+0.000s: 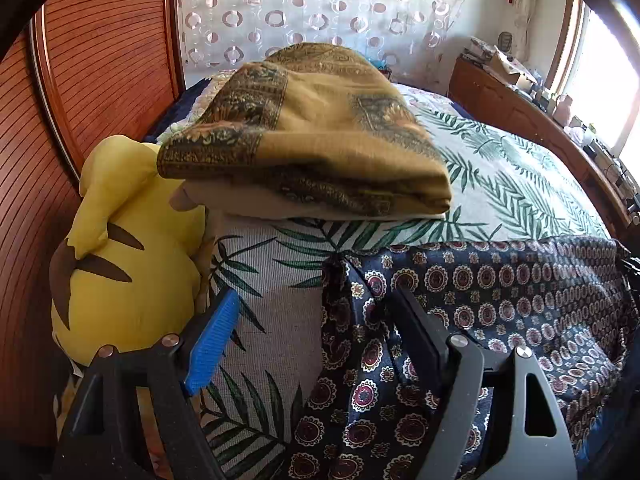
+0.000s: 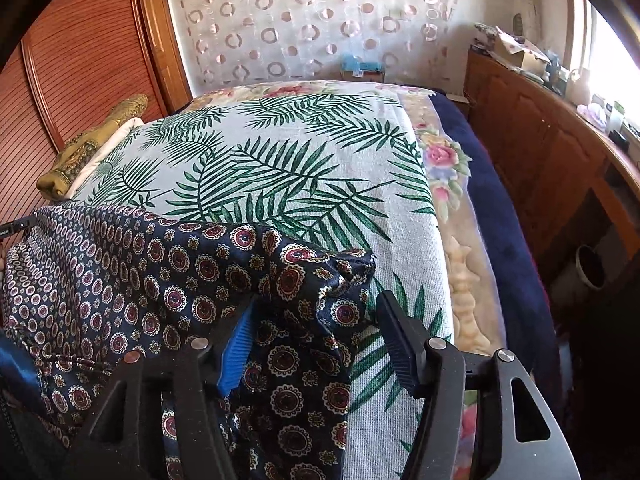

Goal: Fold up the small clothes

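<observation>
At far left a yellow plush toy [image 1: 128, 256] leans against the wooden headboard [image 1: 100, 60], with a folded mustard cloth [image 1: 304, 132] beside it. The navy patterned garment [image 1: 500, 300] lies spread on the palm-leaf bedspread [image 1: 500, 168]. The left gripper [image 1: 316, 320] is spread wide, the garment's bunched left corner lying between its fingers [image 1: 216, 332], ungrasped. The right gripper [image 2: 316, 320] is likewise released; the garment's right corner [image 2: 344, 276] sits between its fingers [image 2: 400, 340].
</observation>
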A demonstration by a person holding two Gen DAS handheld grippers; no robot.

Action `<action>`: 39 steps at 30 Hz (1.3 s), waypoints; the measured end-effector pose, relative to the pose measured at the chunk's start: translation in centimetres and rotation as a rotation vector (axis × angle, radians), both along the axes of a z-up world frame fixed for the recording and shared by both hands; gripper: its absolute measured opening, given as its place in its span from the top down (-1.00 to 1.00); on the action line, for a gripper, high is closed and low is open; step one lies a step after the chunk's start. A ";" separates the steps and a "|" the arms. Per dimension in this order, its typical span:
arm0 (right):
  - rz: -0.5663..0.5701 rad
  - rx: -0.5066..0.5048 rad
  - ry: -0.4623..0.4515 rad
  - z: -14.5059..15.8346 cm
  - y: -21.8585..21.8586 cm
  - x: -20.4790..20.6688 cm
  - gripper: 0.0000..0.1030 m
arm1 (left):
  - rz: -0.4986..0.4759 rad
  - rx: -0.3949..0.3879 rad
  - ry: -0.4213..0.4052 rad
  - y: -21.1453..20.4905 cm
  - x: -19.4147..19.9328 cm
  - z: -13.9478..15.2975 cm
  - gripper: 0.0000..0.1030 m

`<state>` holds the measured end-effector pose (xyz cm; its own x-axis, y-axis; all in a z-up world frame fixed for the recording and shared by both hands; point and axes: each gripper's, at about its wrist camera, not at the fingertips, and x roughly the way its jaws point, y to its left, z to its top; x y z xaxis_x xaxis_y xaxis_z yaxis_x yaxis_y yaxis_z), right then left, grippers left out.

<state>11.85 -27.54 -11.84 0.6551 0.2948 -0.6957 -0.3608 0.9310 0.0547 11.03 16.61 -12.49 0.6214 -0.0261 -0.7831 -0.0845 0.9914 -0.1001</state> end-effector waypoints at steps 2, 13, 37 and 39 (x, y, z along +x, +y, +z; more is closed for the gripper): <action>0.016 -0.009 0.001 0.0 0.4 0.1 -0.20 | -0.008 0.002 0.005 -0.3 0.1 -0.2 -0.45; 0.080 -0.019 -0.002 0.0 1.0 0.2 0.63 | -0.116 -0.033 -0.016 -2.4 -0.1 0.2 0.88; 0.010 0.010 -0.622 22.7 -0.8 -7.4 0.93 | -0.077 0.030 -0.604 -4.2 -0.5 23.7 0.92; -0.003 -0.028 -0.622 23.6 -0.2 -5.4 0.93 | -0.058 0.039 -0.582 -3.7 2.0 23.4 0.92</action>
<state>6.42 -27.69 11.74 0.9409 0.2799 -0.1908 -0.3150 0.9300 -0.1893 13.02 12.88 10.89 0.9480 -0.0505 -0.3143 0.0275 0.9966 -0.0772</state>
